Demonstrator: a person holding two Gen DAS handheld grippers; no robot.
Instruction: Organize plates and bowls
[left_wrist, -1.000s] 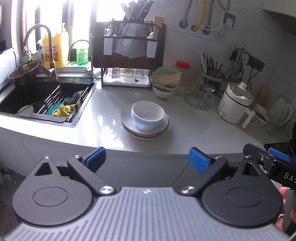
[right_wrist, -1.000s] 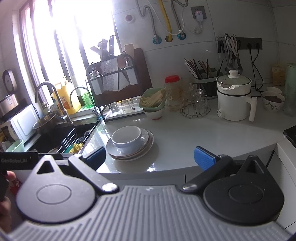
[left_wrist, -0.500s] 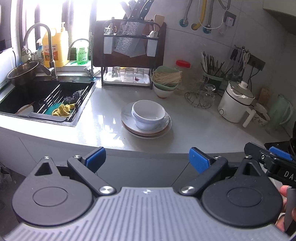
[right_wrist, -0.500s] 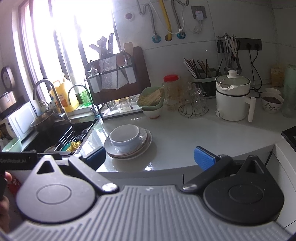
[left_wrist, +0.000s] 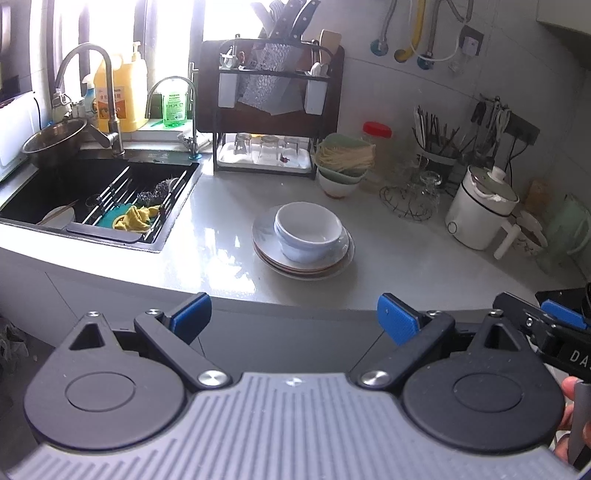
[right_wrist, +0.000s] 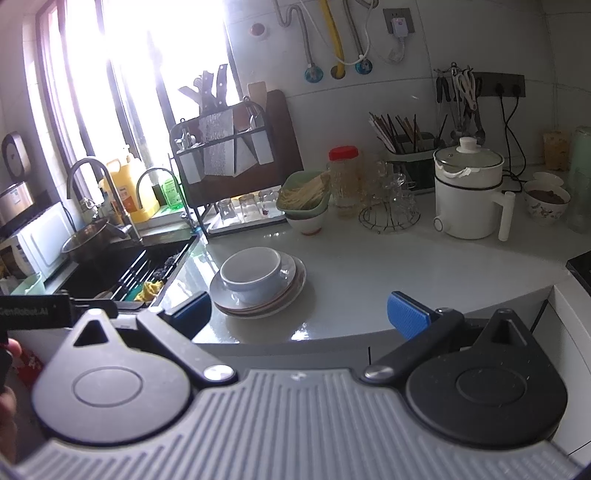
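Left wrist view: the left claw (left_wrist: 293, 314) hung spread wide, empty, short of the desk (left_wrist: 399, 266).
Right claw (right_wrist: 299, 312): likewise spread, empty.
White bowl (left_wrist: 308, 230): sat atop stacked plates (left_wrist: 306, 264), beside the sink (left_wrist: 99, 195).

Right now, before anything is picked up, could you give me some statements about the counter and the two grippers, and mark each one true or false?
1. The white bowl sits on the stack of plates. True.
2. The left gripper is shut on a plate. False: it is open and empty, short of the counter.
3. The right gripper is open and holds nothing. True.
4. The plates lie inside the sink. False: they are on the counter, beside the sink.
5. The white electric pot has its lid on. True.
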